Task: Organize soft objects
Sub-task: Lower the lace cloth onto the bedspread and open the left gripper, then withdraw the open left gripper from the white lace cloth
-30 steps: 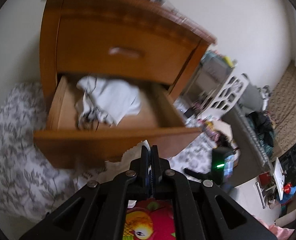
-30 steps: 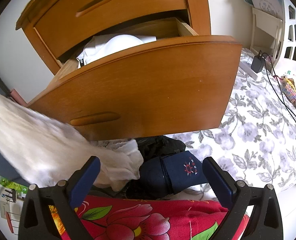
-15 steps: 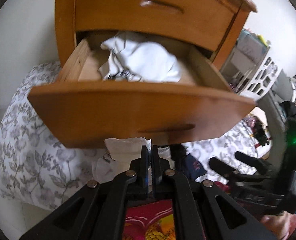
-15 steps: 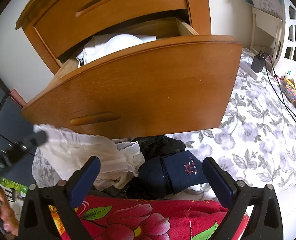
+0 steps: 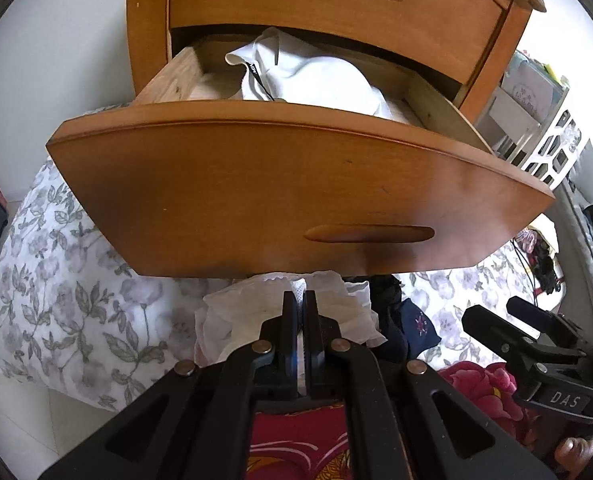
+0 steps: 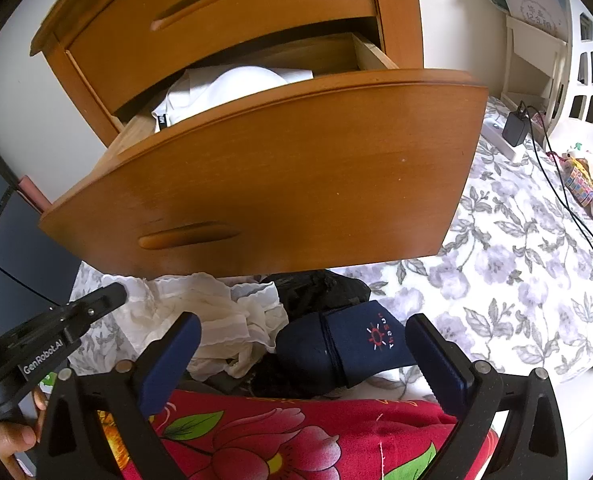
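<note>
Currently the left gripper (image 5: 300,300), clenched on the white cloth (image 5: 256,320), lower centre; right gripper (image 6: 302,340) released over the navy cap (image 6: 348,348), its long axis running left-right.

Orange-brown drawer (image 6: 296,184) – white garment (image 5: 316,76) inside; grey-floral bedsheet (image 6: 516,280); navy cloth (image 6: 356,344).

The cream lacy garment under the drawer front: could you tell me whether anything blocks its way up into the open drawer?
Yes. The pulled-out drawer front overhangs the cream garment, so it must come out from beneath first. Inside, a white shirt already fills much of the drawer.
</note>
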The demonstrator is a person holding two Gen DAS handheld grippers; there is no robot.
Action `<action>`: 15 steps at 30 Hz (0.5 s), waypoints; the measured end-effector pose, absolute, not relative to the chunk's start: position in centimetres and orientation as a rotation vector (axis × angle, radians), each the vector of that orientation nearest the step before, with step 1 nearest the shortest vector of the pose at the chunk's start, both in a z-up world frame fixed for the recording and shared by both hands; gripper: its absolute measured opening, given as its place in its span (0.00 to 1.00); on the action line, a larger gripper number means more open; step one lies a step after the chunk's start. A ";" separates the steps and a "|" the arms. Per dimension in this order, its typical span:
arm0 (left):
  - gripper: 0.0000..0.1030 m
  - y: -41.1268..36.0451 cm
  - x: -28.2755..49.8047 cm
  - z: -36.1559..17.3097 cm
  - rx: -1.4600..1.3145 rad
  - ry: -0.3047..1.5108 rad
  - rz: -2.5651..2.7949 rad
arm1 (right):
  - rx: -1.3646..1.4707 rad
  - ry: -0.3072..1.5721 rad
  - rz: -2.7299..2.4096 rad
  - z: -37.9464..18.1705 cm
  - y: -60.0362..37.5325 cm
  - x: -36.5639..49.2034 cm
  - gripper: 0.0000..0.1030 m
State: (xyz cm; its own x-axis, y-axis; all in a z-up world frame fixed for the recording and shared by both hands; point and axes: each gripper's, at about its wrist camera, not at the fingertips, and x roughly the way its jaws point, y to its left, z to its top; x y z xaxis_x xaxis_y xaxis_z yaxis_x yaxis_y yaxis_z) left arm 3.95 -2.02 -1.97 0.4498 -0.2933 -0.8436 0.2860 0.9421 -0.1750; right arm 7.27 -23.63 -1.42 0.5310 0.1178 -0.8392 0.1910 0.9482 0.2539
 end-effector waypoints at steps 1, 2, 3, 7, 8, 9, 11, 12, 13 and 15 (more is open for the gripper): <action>0.02 -2.1 3.9 -1.9 -0.001 1.044 -0.356 | 0.334 1.016 -0.045 -1.4 -23.6 7.3 1.00; 0.02 -2.2 3.9 -1.9 0.004 1.043 -0.355 | 0.334 1.016 -0.045 -1.4 -23.7 7.3 1.00; 0.02 -2.3 3.9 -1.9 0.009 1.043 -0.354 | 0.334 1.016 -0.046 -1.4 -23.7 7.3 1.00; 0.05 -2.4 3.8 -1.8 0.011 1.049 -0.364 | 0.334 1.017 -0.045 -1.4 -23.7 7.3 1.00; 0.09 -2.4 3.8 -1.8 0.010 1.053 -0.370 | 0.334 1.016 -0.046 -1.4 -23.7 7.3 1.00; 0.22 -2.4 3.8 -1.8 0.009 1.056 -0.374 | 0.334 1.016 -0.046 -1.4 -23.7 7.3 1.00; 0.47 -2.4 3.6 -1.6 0.008 1.048 -0.363 | 0.334 1.016 -0.046 -1.5 -23.7 7.3 1.00; 0.51 -2.3 3.5 -1.4 0.007 1.035 -0.353 | 0.334 1.017 -0.046 -1.5 -23.7 7.3 1.00; 0.51 -2.2 3.5 -1.2 0.006 1.028 -0.349 | 0.334 1.016 -0.046 -1.5 -23.7 7.3 1.00; 0.54 -2.1 3.5 -1.0 0.000 1.029 -0.351 | 0.334 1.017 -0.045 -1.5 -23.8 7.3 1.00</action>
